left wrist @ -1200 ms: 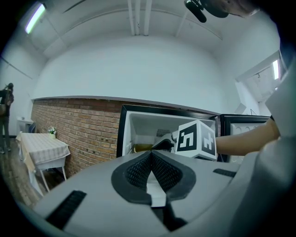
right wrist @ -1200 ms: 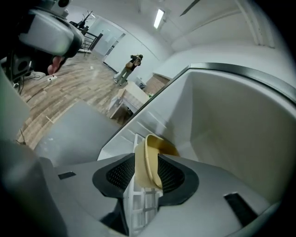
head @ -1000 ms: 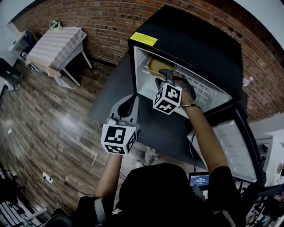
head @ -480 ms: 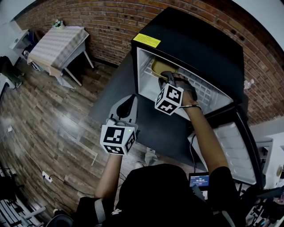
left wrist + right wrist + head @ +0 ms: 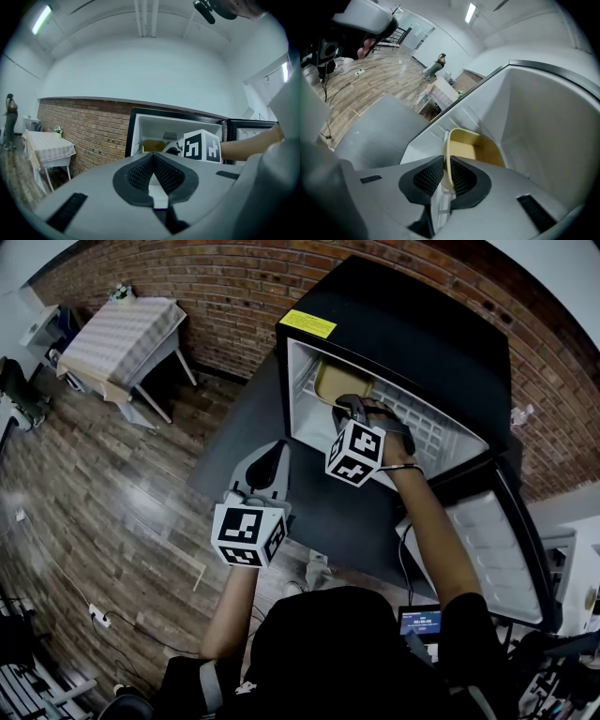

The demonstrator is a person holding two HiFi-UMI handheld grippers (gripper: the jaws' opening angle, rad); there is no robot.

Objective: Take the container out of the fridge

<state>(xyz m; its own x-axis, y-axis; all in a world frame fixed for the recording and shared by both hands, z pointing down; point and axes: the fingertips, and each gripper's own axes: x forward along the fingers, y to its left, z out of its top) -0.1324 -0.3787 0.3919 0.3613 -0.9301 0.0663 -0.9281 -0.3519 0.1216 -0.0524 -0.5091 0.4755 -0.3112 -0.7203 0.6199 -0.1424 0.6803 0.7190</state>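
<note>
A yellow container (image 5: 339, 381) sits on the upper shelf inside the open black fridge (image 5: 422, 324). My right gripper (image 5: 349, 403) reaches into the fridge at the container's near side. In the right gripper view the container (image 5: 480, 147) has its near wall standing between the two pads of the right gripper (image 5: 446, 160). The jaws have just been closing, and they now pinch that wall. My left gripper (image 5: 277, 446) hangs outside, in front of the fridge, pointing level. In its own view the left gripper (image 5: 153, 155) is shut with nothing between its pads.
The fridge door (image 5: 492, 549) stands open at the right. A brick wall (image 5: 187, 277) runs behind the fridge. A small table with a cloth (image 5: 122, 338) stands at the far left on the wooden floor. A person (image 5: 436, 63) stands far off in the room.
The right gripper stays at the container's near edge inside the fridge and has barely shifted. The left gripper has kept still.
</note>
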